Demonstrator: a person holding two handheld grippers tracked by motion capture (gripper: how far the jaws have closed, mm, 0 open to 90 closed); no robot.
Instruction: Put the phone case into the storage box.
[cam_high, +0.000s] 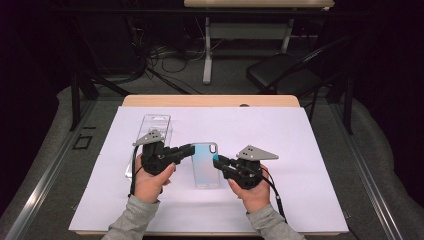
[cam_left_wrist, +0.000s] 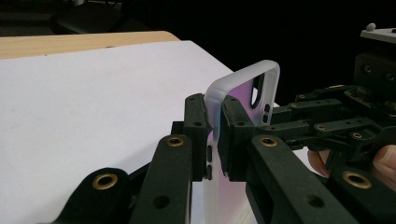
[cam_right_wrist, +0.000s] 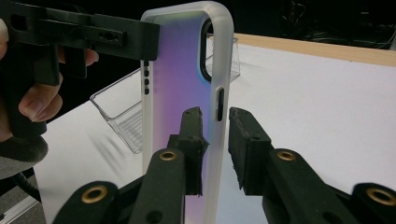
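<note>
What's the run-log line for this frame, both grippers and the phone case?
left gripper: shut on phone case edge | right gripper: open, jaws astride opposite edge, gap visible | clear plastic tray: on white sheet, behind left hand

The phone case (cam_right_wrist: 180, 88) has a frosted, translucent plastic rim and a glossy iridescent back shimmering lilac to pale blue. At its nine o'clock in the high view lies a clear, glossy plastic tray (cam_high: 154, 131). Matt white paper (cam_high: 260, 135) covers the pale wooden counter (cam_high: 210, 100). The tongs (cam_right_wrist: 215, 154) are matt black plastic with brass-coloured rivets.
</note>
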